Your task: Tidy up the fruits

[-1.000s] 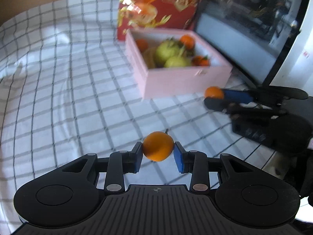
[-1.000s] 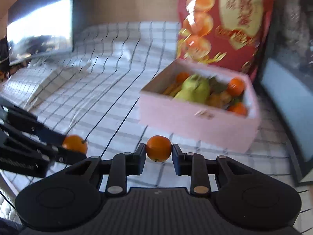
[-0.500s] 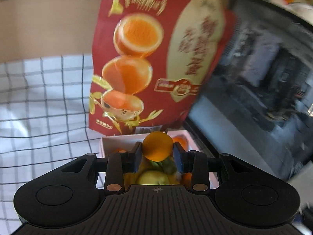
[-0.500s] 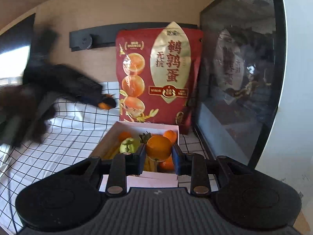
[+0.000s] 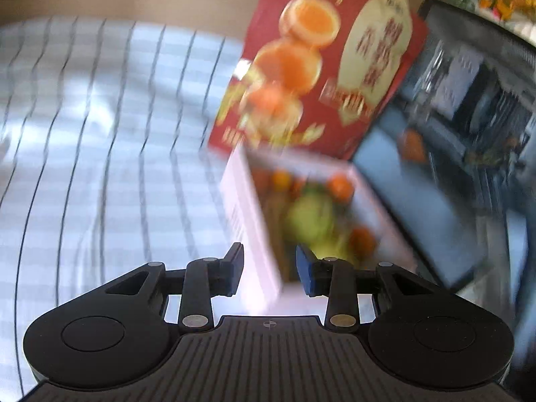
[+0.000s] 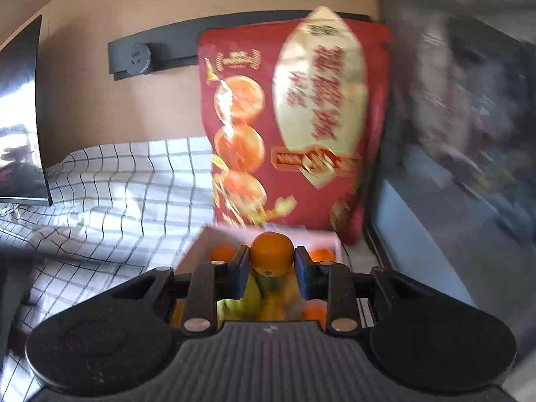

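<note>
Left wrist view only: left gripper (image 5: 269,273), jaws apart and bare, over the near wall of the pink box (image 5: 248,221); green and orange fruit blurred inside; checked cloth (image 5: 100,154) leftward; red pouch (image 5: 321,67) behind. Right wrist view only: right gripper (image 6: 272,269) clamped on an orange (image 6: 272,253), above the box, tilted downward.

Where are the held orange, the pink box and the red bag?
orange (image 6: 272,253): right wrist view, its front face between the pads.
pink box (image 5: 249,221): left wrist view, its left outer wall.
red bag (image 6: 294,127): right wrist view, front panel.
</note>
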`<state>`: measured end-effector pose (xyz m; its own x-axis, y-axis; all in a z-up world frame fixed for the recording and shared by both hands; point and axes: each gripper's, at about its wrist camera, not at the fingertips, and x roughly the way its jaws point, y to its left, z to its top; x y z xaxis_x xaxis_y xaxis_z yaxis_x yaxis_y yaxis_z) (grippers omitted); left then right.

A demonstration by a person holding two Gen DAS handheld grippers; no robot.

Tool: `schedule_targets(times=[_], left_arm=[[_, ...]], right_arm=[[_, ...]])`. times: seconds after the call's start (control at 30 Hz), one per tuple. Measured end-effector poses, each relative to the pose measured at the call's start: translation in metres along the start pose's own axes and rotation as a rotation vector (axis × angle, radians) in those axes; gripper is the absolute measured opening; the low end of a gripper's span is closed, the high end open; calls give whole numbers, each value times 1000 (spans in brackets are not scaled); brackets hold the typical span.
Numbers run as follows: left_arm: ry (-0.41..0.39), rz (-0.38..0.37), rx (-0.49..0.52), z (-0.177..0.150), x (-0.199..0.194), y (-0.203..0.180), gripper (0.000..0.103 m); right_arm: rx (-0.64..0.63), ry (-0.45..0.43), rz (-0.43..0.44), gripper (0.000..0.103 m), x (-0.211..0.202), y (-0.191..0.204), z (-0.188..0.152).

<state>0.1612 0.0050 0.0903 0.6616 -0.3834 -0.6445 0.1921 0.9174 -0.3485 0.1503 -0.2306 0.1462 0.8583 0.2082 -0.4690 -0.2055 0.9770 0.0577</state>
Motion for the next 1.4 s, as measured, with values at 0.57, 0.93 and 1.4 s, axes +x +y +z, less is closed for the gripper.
schedule_targets(times=[0.57, 0.93, 1.4], left_arm=[[32, 250, 51, -88, -17, 7, 39], [-59, 308, 174, -111, -2, -32, 58], [-102, 360, 195, -114, 12, -46, 64]], right_arm=[[6, 60, 115, 65, 8, 4, -24], [0, 263, 82, 71, -6, 33, -130], [12, 268, -63, 103, 13, 25, -145]])
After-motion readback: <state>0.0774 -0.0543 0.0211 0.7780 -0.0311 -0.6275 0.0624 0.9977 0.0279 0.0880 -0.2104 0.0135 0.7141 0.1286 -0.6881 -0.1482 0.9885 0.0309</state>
